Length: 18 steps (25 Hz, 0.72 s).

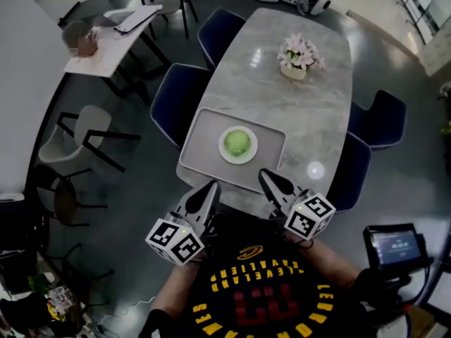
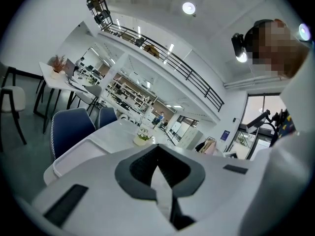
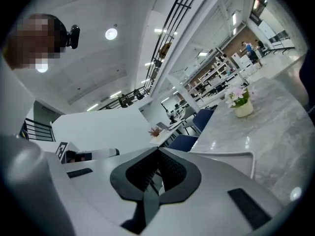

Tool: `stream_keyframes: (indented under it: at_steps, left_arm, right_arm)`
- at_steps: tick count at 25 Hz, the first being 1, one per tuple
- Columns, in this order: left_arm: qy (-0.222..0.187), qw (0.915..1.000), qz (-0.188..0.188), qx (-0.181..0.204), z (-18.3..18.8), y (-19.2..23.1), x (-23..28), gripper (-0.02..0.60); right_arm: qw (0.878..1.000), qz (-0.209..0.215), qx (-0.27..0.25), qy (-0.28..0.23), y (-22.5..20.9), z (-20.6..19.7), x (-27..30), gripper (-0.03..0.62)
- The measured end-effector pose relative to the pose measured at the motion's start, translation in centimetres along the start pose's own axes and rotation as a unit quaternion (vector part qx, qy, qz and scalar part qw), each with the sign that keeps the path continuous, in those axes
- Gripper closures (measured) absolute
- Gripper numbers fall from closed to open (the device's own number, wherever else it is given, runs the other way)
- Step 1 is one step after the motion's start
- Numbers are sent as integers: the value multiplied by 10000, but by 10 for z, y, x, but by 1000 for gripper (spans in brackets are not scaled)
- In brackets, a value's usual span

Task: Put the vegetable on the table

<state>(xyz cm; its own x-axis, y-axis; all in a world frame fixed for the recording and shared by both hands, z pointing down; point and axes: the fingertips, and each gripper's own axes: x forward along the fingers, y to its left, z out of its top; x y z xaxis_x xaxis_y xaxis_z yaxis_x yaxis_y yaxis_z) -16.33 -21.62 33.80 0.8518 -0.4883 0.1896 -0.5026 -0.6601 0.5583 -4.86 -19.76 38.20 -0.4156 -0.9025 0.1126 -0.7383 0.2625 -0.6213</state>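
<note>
**Approach to the pick.** The vegetable point(image 1: 237, 142), a round green head, lay on a white plate point(image 1: 239, 163) at the middle of the tray point(image 1: 204, 129). The tray sat at the near end of the marble surface point(image 1: 310, 97), and the vegetable was not yet lifted.

You held the left gripper point(image 1: 208, 191) and the right gripper point(image 1: 270, 182) just beside the tray's near edge, one toward each near corner. Whether either touched the tray could not be told.

In each gripper view the fingers point(image 2: 140, 168) point(image 3: 132, 175) met at their tips, clenched on nothing.

To do this step well, you would probably need to:
- spread one gripper's fingers wide before reaching over the tray's near lip;
- come down on the head from above, so that the fingers straddled its widest part;
- close gently, since a leafy head is likely to give and roll.

The bare surface beyond the tray's far edge, short of the flower pot point(image 1: 294, 70), looked a suitable place to set it.
</note>
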Motion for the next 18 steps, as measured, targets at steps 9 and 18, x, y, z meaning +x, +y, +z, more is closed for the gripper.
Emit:
stream_keyframes:
  at_steps: [9,18]
  left_arm:
    - [823,9963,-246,-8,-4,70,49,581]
    - [1889,9799,-632,-34,-27,136,94,580]
  right_arm:
    - [9928,-1119,415,130,-55,-10,3,588]
    - [9738,-2007,1045,239,-91,-29,42,588]
